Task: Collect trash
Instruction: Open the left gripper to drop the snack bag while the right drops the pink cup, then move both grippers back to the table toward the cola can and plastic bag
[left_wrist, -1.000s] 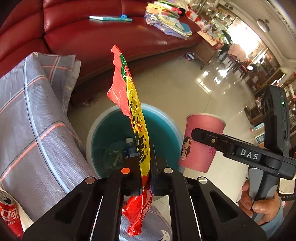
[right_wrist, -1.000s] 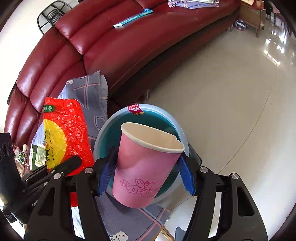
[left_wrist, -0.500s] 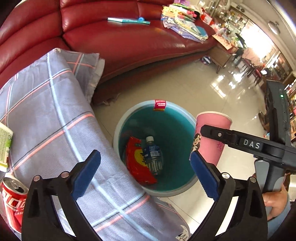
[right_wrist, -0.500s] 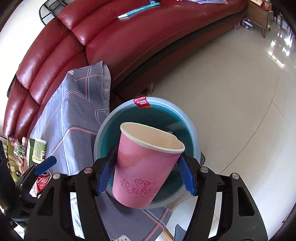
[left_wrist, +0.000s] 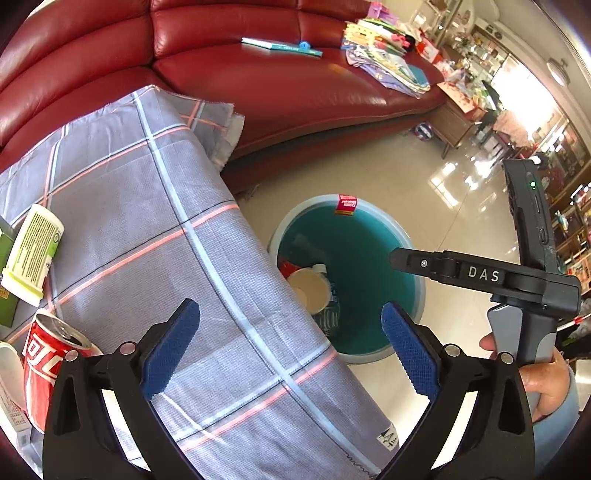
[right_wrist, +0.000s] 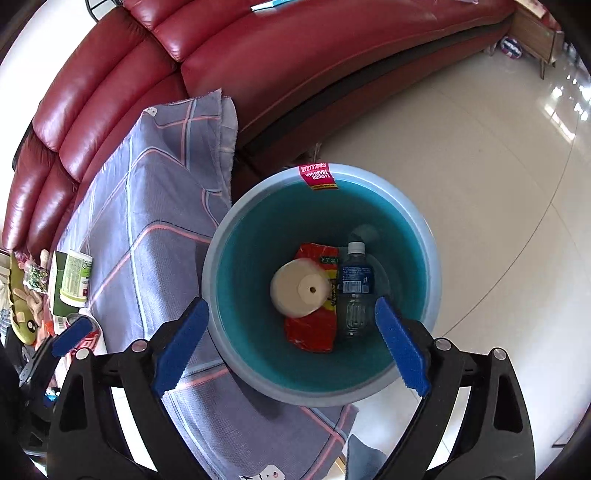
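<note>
Lying in the teal bin (right_wrist: 424, 236): paper cup (right_wrist: 299, 291) atop a red snack wrapper (right_wrist: 314, 328), clear bottle (right_wrist: 356, 291) beside. Above the bin, right gripper (right_wrist: 291, 343) opening, nothing between its jaws; left gripper (left_wrist: 290, 350) spread wide and empty over the checked cloth (left_wrist: 147, 221), red can (left_wrist: 48, 354) nearby.

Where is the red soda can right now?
In the left wrist view, the red soda can stands at lower left on the checked cloth, just below the white-green container.

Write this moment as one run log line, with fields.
left gripper: open, empty | right gripper: opening, empty | bin: cup, wrapper, bottle
</note>
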